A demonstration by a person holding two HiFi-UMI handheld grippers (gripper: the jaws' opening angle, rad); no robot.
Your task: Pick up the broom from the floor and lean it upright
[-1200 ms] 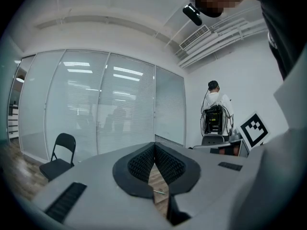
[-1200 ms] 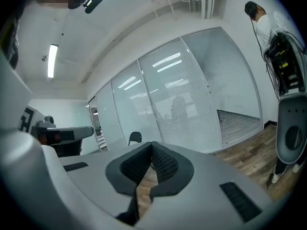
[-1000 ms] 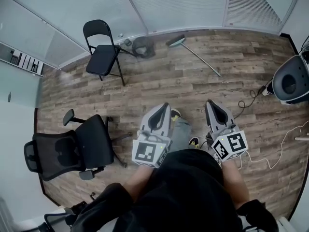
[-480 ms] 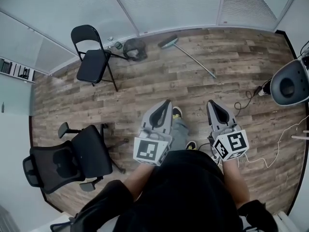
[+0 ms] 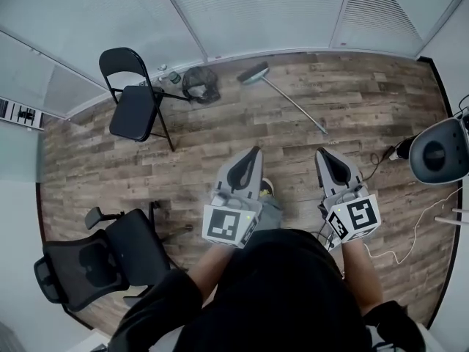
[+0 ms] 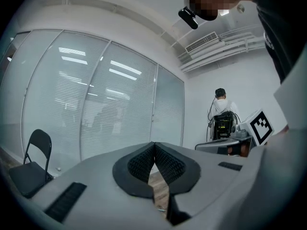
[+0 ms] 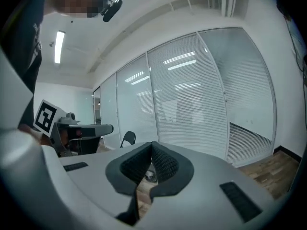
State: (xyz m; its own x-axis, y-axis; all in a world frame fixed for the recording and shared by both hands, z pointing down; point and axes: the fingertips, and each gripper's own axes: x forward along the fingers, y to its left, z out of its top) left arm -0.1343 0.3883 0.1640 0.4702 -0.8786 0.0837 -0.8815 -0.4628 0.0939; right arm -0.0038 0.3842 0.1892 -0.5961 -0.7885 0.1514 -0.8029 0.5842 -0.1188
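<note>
The broom (image 5: 286,97) lies flat on the wooden floor near the far glass wall, its brush head (image 5: 253,73) at the wall end and its thin handle running toward the right. My left gripper (image 5: 253,152) and right gripper (image 5: 321,154) are held level in front of me, some way short of the broom, both shut and empty. In the left gripper view the jaws (image 6: 154,145) meet with nothing between them. The right gripper view shows the same at its jaws (image 7: 151,146). The broom shows in neither gripper view.
A black folding chair (image 5: 134,97) and a dark bag (image 5: 199,83) stand by the glass wall left of the broom. A black office chair (image 5: 110,251) is at my left. A round grey device (image 5: 438,151) with cables (image 5: 410,233) sits at the right.
I have walked forward along the floor; both grippers moved with me, still shut. The broom, the folding chair and the office chair now sit nearer and lower in the head view.
</note>
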